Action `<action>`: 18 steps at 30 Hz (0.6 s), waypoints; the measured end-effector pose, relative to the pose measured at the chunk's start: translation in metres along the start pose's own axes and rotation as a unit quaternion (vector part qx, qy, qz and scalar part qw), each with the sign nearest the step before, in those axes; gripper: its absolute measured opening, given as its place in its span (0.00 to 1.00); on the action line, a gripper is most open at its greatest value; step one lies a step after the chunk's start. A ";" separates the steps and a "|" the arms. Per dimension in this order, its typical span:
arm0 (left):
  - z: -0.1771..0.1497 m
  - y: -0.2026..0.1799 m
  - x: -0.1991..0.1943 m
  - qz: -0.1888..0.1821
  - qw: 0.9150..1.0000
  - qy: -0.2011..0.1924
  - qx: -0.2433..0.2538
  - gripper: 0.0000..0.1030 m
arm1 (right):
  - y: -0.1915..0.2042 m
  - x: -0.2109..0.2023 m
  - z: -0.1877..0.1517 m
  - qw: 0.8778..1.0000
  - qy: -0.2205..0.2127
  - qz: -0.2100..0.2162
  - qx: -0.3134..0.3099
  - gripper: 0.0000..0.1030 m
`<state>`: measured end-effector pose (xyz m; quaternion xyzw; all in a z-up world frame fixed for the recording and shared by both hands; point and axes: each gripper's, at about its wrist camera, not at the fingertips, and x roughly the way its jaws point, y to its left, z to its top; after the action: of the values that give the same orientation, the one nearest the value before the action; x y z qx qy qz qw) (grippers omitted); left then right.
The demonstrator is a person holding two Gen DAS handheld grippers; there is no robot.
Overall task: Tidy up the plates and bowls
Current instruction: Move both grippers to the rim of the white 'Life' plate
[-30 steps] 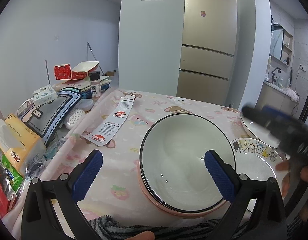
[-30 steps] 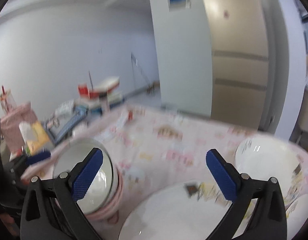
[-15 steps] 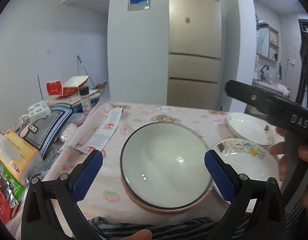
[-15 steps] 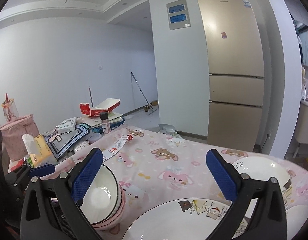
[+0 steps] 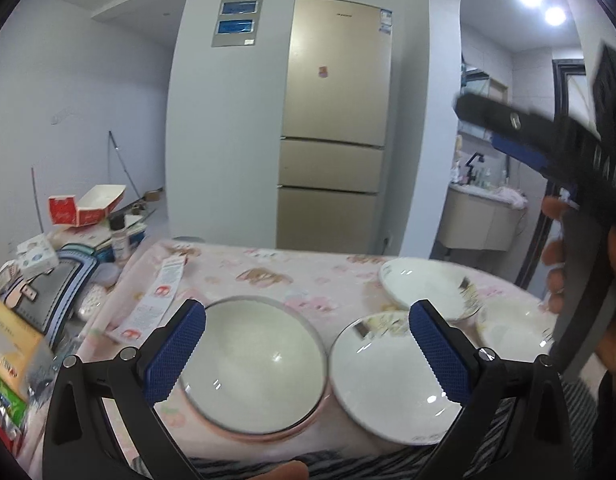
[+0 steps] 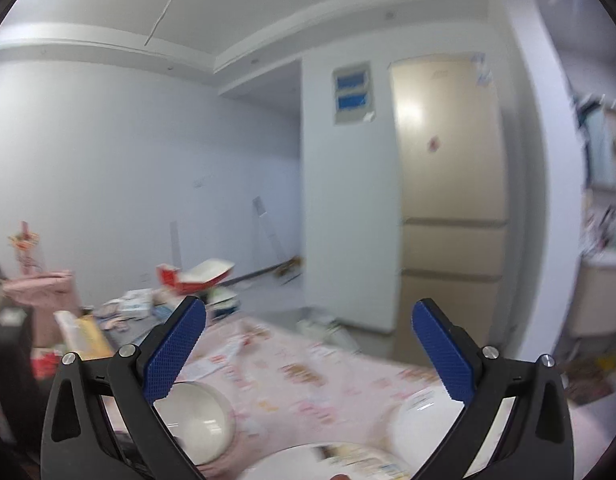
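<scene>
Bowl (image 5: 252,364), pink-rimmed, is sitting on the pink-clothed worktop (image 5: 308,276) beside 1 plate (image 5: 388,372); 2 more plates (image 5: 424,288) are lying beyond. Left tongs (image 5: 306,354) are hanging spread, gripping nothing.

Right-wrist view, blurred: right tongs (image 6: 308,354) are hanging spread above the worktop, the bowl (image 6: 196,424) lying at lower left.

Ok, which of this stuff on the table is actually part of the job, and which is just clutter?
Job:
- stacked bowls
- cartoon plate
- far plate
- right-edge dish

Clutter:
- leaflet
- red box
- bottle
- blue-trimmed bag
- snack packs
</scene>
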<state>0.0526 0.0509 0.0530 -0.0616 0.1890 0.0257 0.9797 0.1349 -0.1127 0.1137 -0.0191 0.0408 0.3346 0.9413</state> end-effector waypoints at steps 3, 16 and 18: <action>0.017 -0.010 0.005 -0.017 1.000 0.000 -0.005 1.00 | -0.014 -0.012 0.000 1.000 0.000 -0.007 0.003 1.00; 0.118 -0.090 0.024 0.005 0.999 -0.048 0.020 1.00 | -0.091 -0.025 0.059 0.992 0.000 -0.115 0.060 1.00; 0.133 -0.099 0.034 -0.008 0.999 -0.049 0.020 1.00 | -0.103 -0.025 0.066 0.991 0.009 -0.122 0.055 1.00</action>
<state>0.1404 -0.0295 0.1737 -0.0418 0.1411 0.0170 0.9890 0.1847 -0.2039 0.1830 0.0244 0.0647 0.2147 0.9742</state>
